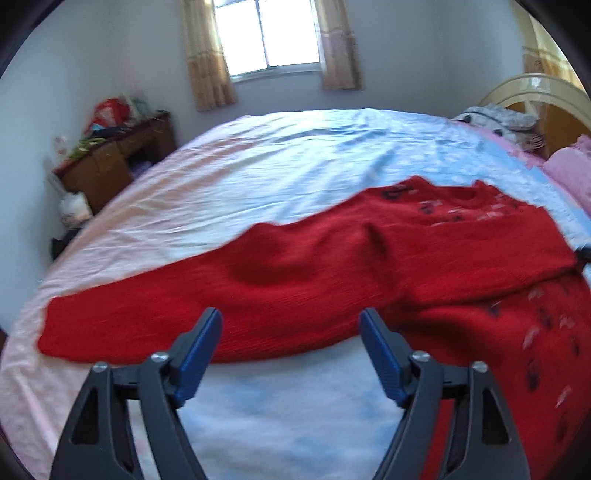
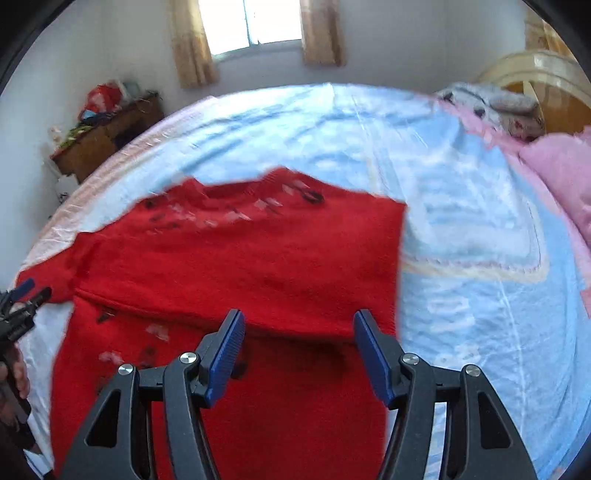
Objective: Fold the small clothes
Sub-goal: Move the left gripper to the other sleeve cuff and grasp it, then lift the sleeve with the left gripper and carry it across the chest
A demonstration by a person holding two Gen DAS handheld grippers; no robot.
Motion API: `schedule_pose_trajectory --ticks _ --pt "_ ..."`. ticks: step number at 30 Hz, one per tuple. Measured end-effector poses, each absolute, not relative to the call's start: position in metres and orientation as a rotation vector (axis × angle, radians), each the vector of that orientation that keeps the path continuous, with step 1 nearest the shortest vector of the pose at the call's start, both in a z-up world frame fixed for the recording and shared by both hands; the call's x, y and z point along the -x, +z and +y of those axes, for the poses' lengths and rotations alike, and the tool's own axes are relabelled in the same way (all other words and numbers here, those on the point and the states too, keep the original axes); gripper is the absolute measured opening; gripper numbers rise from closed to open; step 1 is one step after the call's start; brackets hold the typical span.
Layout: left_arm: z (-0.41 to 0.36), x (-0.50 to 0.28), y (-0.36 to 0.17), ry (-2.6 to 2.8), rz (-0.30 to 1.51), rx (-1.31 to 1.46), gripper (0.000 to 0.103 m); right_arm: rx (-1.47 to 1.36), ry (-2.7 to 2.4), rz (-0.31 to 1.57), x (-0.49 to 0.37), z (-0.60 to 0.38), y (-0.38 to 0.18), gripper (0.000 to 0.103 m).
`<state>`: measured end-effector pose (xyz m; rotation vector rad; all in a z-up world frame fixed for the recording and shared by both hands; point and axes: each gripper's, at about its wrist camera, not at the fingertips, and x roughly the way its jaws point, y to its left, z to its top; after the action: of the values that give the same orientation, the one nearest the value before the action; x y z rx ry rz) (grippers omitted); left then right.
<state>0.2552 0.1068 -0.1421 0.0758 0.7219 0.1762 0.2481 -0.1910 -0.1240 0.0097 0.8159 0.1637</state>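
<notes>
Red knit sweater (image 1: pixel 369 266) lies spread on the bed (image 1: pixel 258 158), over a pale blue and white sheet with a pink border. Its chest carries a blurred pattern of dark and whitish marks. One sleeve (image 1: pixel 166 317) stretches flat toward the left edge of the bed in the left wrist view. The other sleeve (image 2: pixel 266 266) is folded across the body of the garment, its cuff end lying near the sweater's left side, and the fold forms a straight edge along the garment's right side.

The left hand-held gripper (image 1: pixel 291 332) hovers with its blue-padded fingers (image 1: pixel 201 350) spread wide apart over the near edge of the stretched sleeve, holding nothing. The right hand-held gripper (image 2: pixel 299 334) is likewise spread apart and empty, above the lower edge of the folded sleeve.

A pink pillow (image 2: pixel 561 166) sits at the head of the bed by a cream headboard (image 1: pixel 535 92). A brown wooden counter (image 1: pixel 110 162) heaped with clutter stands by the far wall, and a curtained window (image 1: pixel 266 33) is behind the bed.
</notes>
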Motion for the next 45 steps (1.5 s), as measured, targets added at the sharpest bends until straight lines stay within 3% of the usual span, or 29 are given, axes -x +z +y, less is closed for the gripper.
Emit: schedule_pose_trajectory --ticks 8,13,25,33,36,38,45 --pt "0.195 -0.236 -0.158 0.409 0.788 0.014 0.084 0.078 0.306 0.865 -0.266 -0.109 -0.153 0.062" --pt "0.255 -0.21 -0.156 0.541 0.793 0.066 0.084 0.238 0.264 0.776 -0.249 -0.078 -0.178 0.073" --pt "0.349 -0.196 -0.144 0.703 0.713 0.256 0.082 0.202 0.28 0.763 -0.245 -0.084 -0.178 0.076" --pt "0.355 -0.233 -0.161 0.708 0.787 0.234 0.07 0.2 0.274 0.747 -0.242 -0.085 -0.178 0.077" --pt "0.356 -0.238 -0.17 0.675 0.816 0.259 0.047 0.203 0.271 0.743 -0.242 -0.085 -0.178 0.077" --pt "0.35 -0.241 -0.168 0.651 0.813 0.232 0.02 0.206 0.268 0.738 -0.241 -0.085 -0.178 0.077" --pt "0.343 -0.23 -0.149 0.624 0.774 0.247 0.017 0.211 0.262 0.731 -0.24 -0.084 -0.178 0.077"
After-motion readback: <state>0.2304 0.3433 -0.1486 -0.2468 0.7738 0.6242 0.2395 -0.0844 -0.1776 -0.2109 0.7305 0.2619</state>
